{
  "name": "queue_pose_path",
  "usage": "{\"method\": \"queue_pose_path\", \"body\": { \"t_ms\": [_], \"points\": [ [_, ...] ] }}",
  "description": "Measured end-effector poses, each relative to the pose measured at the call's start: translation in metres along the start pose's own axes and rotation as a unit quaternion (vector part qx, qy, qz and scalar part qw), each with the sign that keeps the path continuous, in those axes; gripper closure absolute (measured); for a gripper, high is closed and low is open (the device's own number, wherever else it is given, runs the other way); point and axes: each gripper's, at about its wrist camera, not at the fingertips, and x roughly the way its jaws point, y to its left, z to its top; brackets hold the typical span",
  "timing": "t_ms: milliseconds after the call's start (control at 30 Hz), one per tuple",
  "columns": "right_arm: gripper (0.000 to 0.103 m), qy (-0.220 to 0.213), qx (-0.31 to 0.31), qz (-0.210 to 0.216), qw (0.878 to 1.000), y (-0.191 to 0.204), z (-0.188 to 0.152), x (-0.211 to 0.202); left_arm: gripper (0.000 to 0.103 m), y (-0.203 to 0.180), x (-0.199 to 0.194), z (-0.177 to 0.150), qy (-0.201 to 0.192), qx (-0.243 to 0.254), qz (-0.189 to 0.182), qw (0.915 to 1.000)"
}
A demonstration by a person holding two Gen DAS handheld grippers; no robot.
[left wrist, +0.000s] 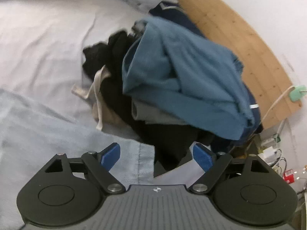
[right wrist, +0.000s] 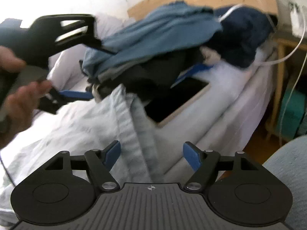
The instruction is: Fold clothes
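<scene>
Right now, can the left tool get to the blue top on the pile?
Probably yes. The left tool is open and empty, and the blue top lies uncovered on the pile straight ahead.

A clothes pile (left wrist: 172,80) lies on the bed (left wrist: 42,44), headboard (left wrist: 239,44) behind.

Teal garment (left wrist: 184,80) tops black clothes (left wrist: 168,140) on pale-blue bedding (left wrist: 38,44).

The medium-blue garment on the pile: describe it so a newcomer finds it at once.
Find the bed with the pale sheet and the wooden headboard. A heap of clothes lies against that board. The medium-blue garment is draped on top, lighter than the navy piece behind and the black ones beneath.
</scene>
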Motion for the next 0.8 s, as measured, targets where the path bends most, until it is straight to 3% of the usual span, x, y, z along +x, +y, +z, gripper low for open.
{"method": "queue_pose_path", "body": {
  "t_ms": [100,167,267,467,600,700,800],
  "points": [
    [0.021,-0.032,-0.016,-0.016,0.999,0.003,0.002,-0.01,0.0,0.006,-0.033,0.0,-0.047,0.002,-0.011,0.9988],
    [0.02,-0.066,-0.038,-0.016,0.997,0.008,0.004,-0.024,0.0,0.015,-0.064,-0.001,-0.087,-0.003,-0.007,0.9962],
    [0.003,-0.11,-0.077,0.024,0.991,0.023,0.003,-0.043,0.0,0.033,-0.118,-0.01,-0.152,-0.011,0.011,0.9883],
    [0.0,-0.118,-0.112,0.111,0.98,0.042,-0.009,-0.061,0.0,0.075,-0.207,-0.047,-0.234,-0.011,0.047,0.971],
    [0.0,-0.119,-0.127,0.126,0.977,0.054,-0.015,-0.062,0.0,0.113,-0.231,-0.096,-0.254,-0.07,0.066,0.9624],
    [0.0,-0.118,-0.139,0.138,0.974,0.066,-0.021,-0.063,0.0,0.144,-0.233,-0.14,-0.28,-0.131,0.07,0.9485],
    [0.0,-0.124,-0.163,0.146,0.968,0.076,-0.028,-0.067,0.0,0.163,-0.228,-0.192,-0.325,-0.168,0.078,0.9275]
  ]
}}
